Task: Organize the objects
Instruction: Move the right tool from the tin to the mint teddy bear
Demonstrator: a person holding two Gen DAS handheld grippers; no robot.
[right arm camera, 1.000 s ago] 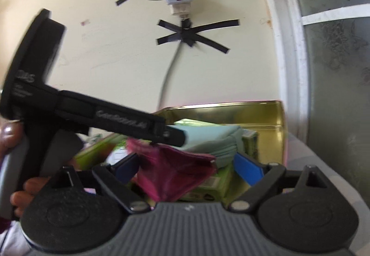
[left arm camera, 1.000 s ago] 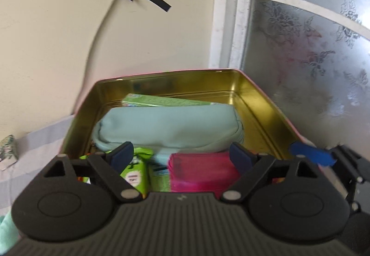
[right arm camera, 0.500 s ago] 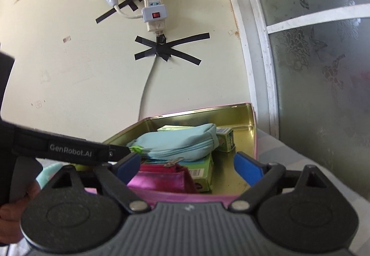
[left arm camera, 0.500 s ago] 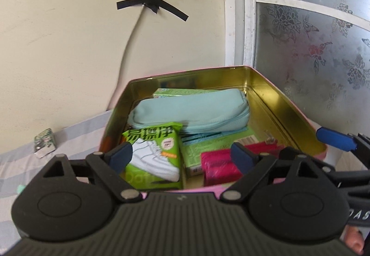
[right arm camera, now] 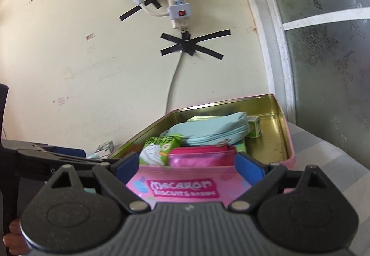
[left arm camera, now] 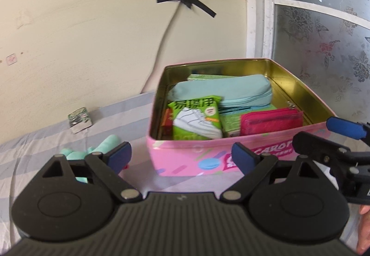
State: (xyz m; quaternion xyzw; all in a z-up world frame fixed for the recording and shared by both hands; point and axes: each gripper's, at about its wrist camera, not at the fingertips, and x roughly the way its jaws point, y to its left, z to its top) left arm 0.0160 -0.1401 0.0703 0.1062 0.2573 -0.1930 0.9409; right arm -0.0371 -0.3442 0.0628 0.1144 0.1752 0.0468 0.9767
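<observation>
Blue pads of the left gripper (left arm camera: 181,157) were spreading with nothing between them; the right gripper (right arm camera: 189,167) also stood apart and empty. Both had drawn back from the pink tin (left arm camera: 196,158), which a second earlier filled the left view; now its near wall lay just ahead. The magenta wallet (left arm camera: 270,120), then under the right gripper, lay inside beside the green packet (left arm camera: 196,119), the teal pouch (left arm camera: 222,91) beyond. That placement looked finished. A mint-green toy (left arm camera: 101,148) remained outside, left, on open striped cloth (left arm camera: 34,140).
</observation>
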